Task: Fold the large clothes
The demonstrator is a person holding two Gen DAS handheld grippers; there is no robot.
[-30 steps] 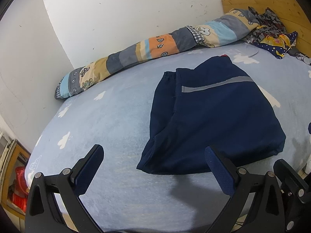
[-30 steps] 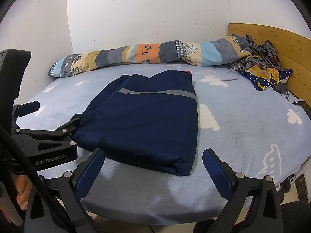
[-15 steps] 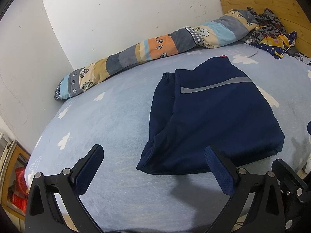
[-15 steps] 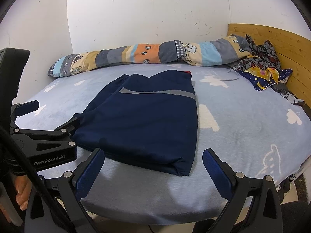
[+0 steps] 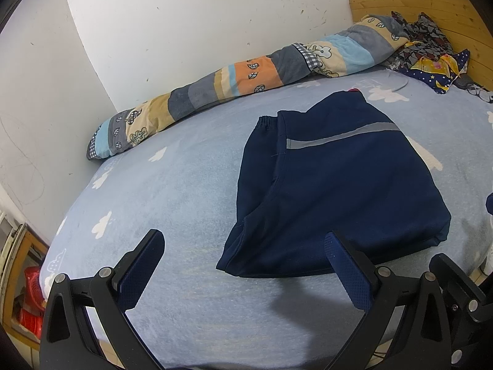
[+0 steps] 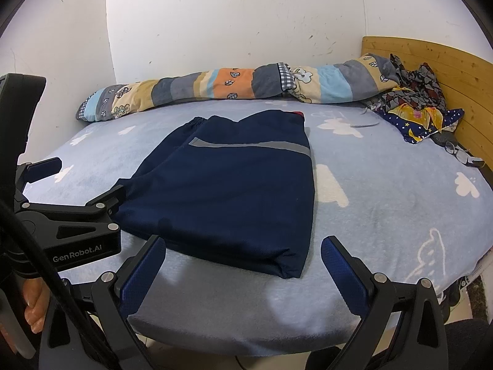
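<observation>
Still nothing shifts: both the left gripper (image 5: 243, 259) and right gripper (image 6: 243, 256) hover wide open, empty, the folded navy garment (image 6: 228, 185) just ahead, seemingly finished.

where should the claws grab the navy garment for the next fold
Probably the two near corners of the navy garment, coming low from the bed's front edge: left claw at the near-left corner, right claw at the near-right one. That hem lies flat, closest to both open claws.
</observation>
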